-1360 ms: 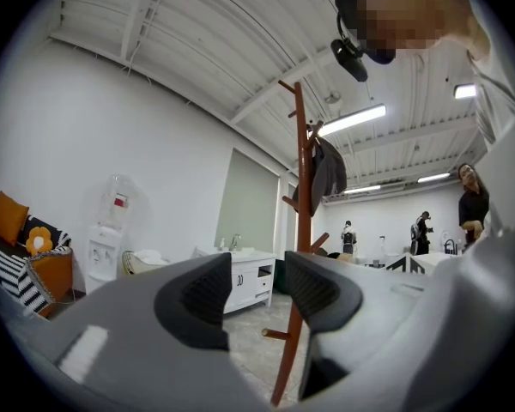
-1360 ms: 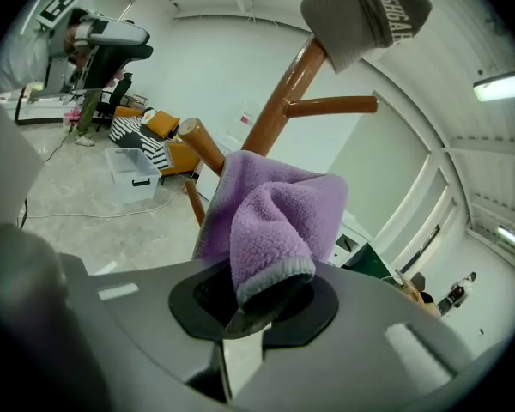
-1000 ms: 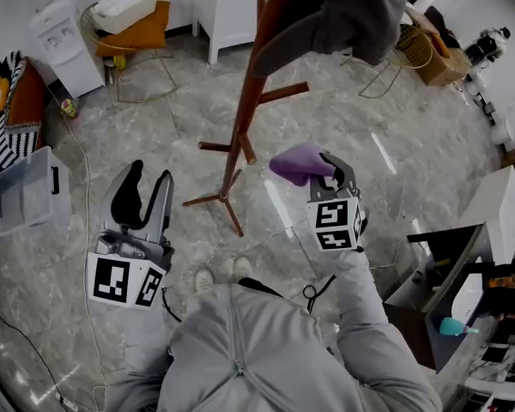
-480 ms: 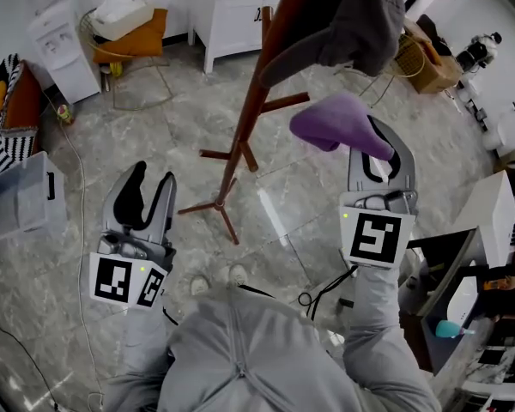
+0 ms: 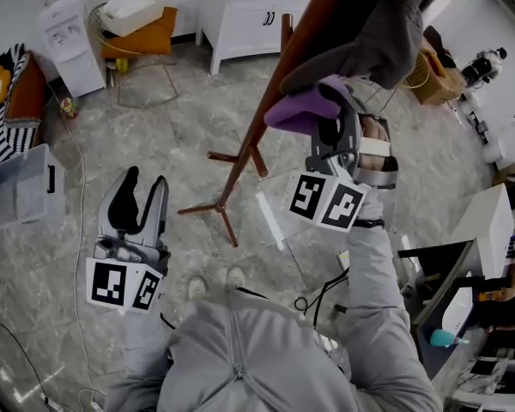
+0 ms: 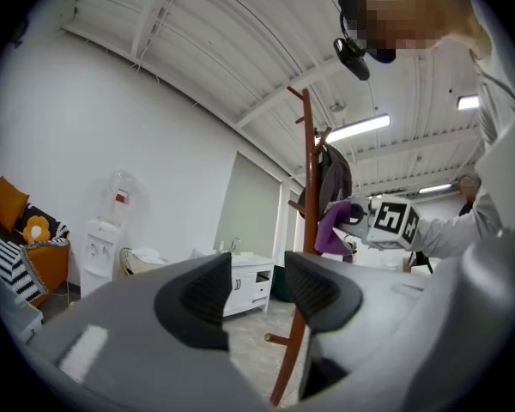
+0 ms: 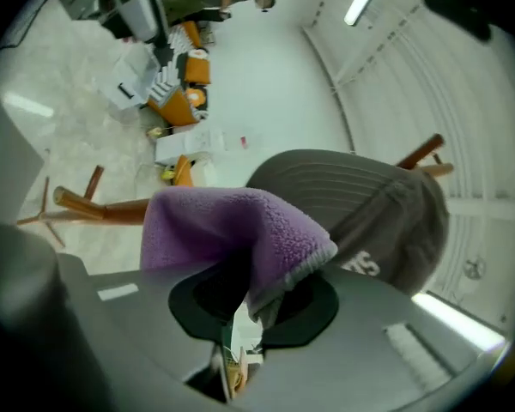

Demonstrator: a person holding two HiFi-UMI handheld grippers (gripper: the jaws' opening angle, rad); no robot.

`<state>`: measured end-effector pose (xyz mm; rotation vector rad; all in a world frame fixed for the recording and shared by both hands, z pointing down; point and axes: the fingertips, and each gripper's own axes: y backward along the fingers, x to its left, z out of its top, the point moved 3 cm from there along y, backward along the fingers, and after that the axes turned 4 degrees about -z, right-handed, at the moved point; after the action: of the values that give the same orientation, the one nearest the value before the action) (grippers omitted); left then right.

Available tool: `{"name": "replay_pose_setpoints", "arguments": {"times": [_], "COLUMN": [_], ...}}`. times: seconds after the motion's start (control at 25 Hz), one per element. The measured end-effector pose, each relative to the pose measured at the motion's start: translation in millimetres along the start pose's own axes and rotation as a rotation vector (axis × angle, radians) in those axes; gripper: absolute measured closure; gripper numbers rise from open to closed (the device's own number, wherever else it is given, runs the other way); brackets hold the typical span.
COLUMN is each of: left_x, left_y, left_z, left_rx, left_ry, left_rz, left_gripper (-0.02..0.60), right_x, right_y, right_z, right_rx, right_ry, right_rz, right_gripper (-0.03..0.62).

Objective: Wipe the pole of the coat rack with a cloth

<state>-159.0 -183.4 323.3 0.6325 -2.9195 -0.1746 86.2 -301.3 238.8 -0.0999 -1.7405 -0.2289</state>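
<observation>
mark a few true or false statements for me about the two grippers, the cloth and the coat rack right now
1. The right gripper is shut on the purple cloth. True.
2. The left gripper grips the pole of the coat rack. False: its jaws are apart with nothing between them, and it is low down, away from the pole.
3. A grey cap hangs on the coat rack. True.
4. The purple cloth lies on the floor. False: the right gripper holds it up close by the pole, just under the cap.
</observation>
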Motion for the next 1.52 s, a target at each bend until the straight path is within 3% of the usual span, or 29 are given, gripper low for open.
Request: {"name": "replay_pose_setpoints", "arguments": {"times": [0.12,0.52,1.52], "left_x": [-1,-9,-29], "left_y": [0,-5,-29], "left_z": [-4,-5,-7], "left_rx": [0.002,-0.002,0.011], "left_ry": [0.004,0.007,-0.007], "left_rz": [0.001,-0.014,-0.085], "left_gripper": [0.376,0.376,0.376], "right_x": [38,35,-32], "right_y": [-6,-4,29], "right_z": [2,-11,-142], "right_rx": [0.027,0.016,0.324], "right_ry": [0.152,0.320,0.213], "right_rz": [0.113,0.140,0.006], "right_gripper": [0.553,0.556,0.556]}}
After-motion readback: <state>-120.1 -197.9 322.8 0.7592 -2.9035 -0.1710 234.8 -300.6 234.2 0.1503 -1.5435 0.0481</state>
